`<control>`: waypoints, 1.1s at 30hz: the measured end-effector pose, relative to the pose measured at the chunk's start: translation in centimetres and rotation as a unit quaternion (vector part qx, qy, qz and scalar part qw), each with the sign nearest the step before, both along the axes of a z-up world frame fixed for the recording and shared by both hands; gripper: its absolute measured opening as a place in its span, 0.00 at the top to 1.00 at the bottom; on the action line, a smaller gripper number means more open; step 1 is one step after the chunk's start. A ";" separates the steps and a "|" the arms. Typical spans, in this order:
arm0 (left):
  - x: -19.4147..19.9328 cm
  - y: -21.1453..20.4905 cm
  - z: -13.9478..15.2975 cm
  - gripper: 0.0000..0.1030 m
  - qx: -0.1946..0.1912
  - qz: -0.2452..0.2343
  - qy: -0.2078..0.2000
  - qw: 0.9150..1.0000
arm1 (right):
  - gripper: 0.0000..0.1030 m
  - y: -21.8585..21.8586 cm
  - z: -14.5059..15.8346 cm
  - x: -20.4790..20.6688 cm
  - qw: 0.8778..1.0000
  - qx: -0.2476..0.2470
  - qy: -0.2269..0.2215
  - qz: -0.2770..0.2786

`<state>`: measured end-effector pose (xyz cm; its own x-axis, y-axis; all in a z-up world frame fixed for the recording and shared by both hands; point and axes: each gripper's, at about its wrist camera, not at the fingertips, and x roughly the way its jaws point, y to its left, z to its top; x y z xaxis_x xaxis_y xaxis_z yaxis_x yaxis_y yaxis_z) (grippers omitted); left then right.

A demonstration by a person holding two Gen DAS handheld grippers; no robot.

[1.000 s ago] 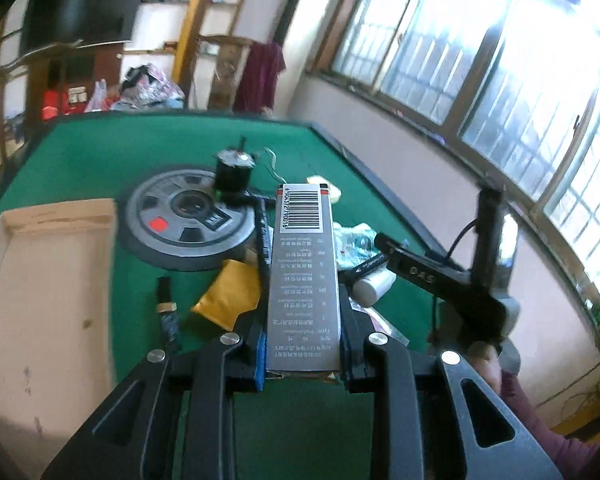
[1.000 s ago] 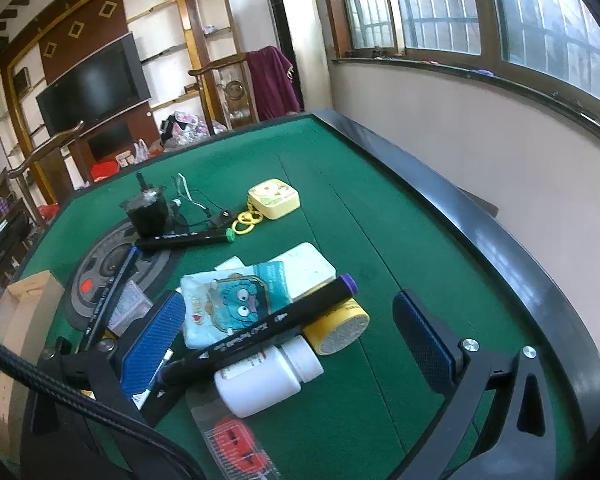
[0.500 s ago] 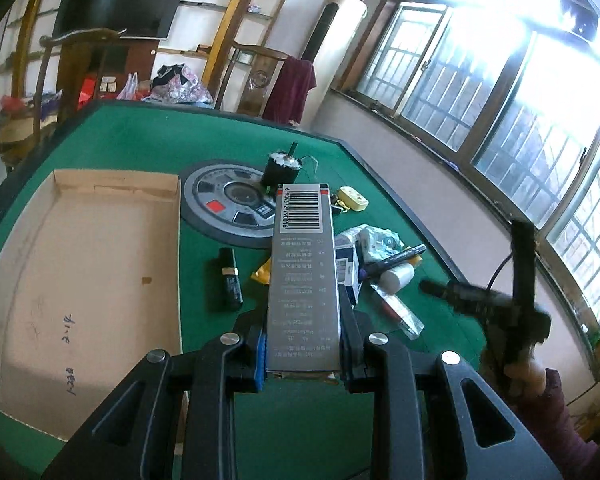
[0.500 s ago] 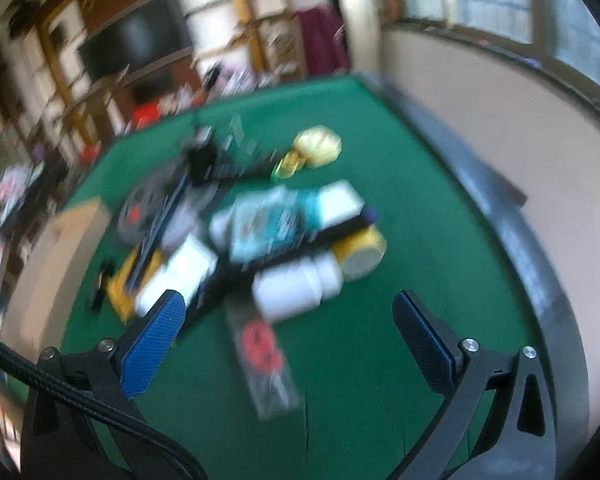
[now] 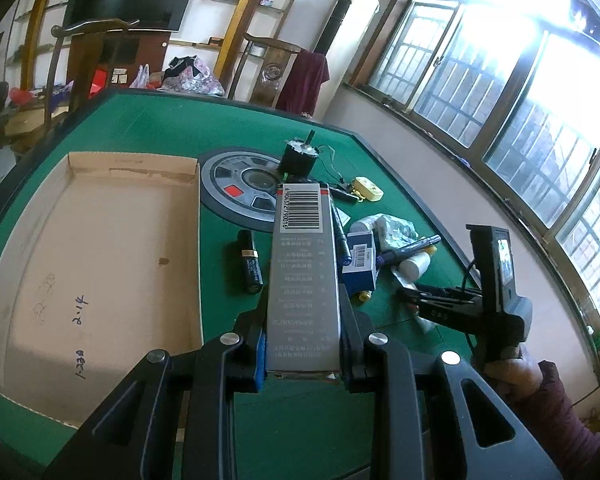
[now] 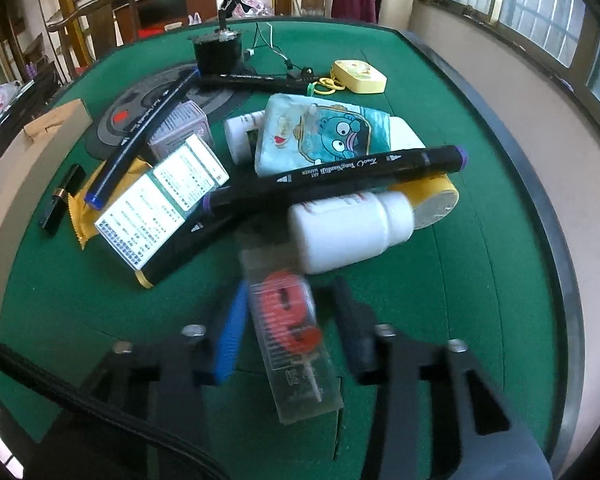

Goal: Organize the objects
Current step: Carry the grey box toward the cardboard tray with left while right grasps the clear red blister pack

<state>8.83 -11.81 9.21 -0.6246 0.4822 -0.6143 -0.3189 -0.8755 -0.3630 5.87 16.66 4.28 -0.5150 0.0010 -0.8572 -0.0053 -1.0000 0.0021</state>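
In my left hand-held gripper (image 5: 302,360) I hold a long grey box (image 5: 303,280) with a barcode at its far end; the fingers are closed against its two long sides near the near end, and the box sticks out away from me above the green worktop (image 5: 148,124). To the left of it lies an open, shallow cardboard box (image 5: 92,256) with handwriting on its floor. Beyond the grey box sit a round grey disc (image 5: 240,184) and a small black motor (image 5: 299,156) at the disc's far right edge; a black lipstick tube (image 5: 250,261) lies just left of the grey box, on the felt between it and the cardboard box. My right hand-held gripper (image 6: 290,328) is low over the worktop on the right, its fingers partly open on either side of a clear flat packet (image 6: 294,344) with red print; the picture is blurred there, so I cannot tell whether the pads touch the packet. Just beyond it lies the pile: a white bottle (image 6: 348,232) on its side, a black marker (image 6: 336,176) with purple ends lying across it, a pale blue cartoon pouch (image 6: 324,136), a printed white carton (image 6: 160,208) to the left, and a yellow case (image 6: 360,76) at the far right.
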 end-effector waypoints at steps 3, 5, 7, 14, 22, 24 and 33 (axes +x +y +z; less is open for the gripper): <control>0.2 0.0 0.1 0.78 0.002 0.002 0.003 1.000 | 0.75 0.1 0.2 0.6 1.000 -0.023 -0.009 0.007; 0.3 -0.4 0.2 0.78 0.002 0.005 0.005 1.000 | 0.75 0.2 0.5 1.3 0.998 -0.052 -0.010 0.014; 0.3 -0.9 0.5 0.78 0.003 0.010 0.008 1.000 | 0.75 0.0 1.0 1.9 0.997 -0.079 -0.005 0.022; -0.9 -4.0 1.4 0.78 -0.020 0.038 0.015 0.999 | 0.75 -2.9 4.5 2.0 0.984 -0.163 0.018 0.066; -7.3 -7.6 0.8 0.78 -0.074 0.067 -0.011 0.995 | 0.75 -11.0 7.6 -4.0 0.958 -0.258 -0.003 0.122; -9.3 -8.5 -0.2 0.78 -0.067 0.074 -0.034 0.994 | 0.75 -14.0 7.6 -6.5 0.957 -0.263 -0.011 0.126; -15.6 -10.7 -4.5 0.78 -0.055 0.093 -0.092 0.990 | 0.75 -22.2 4.2 -14.4 0.959 -0.261 -0.059 0.095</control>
<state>-6.76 -22.53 4.69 -0.5684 0.2942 -0.7683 -0.0862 -0.9500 -0.3000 -8.56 -5.49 8.50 -0.3634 -0.5280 -0.7676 0.1470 -0.8461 0.5124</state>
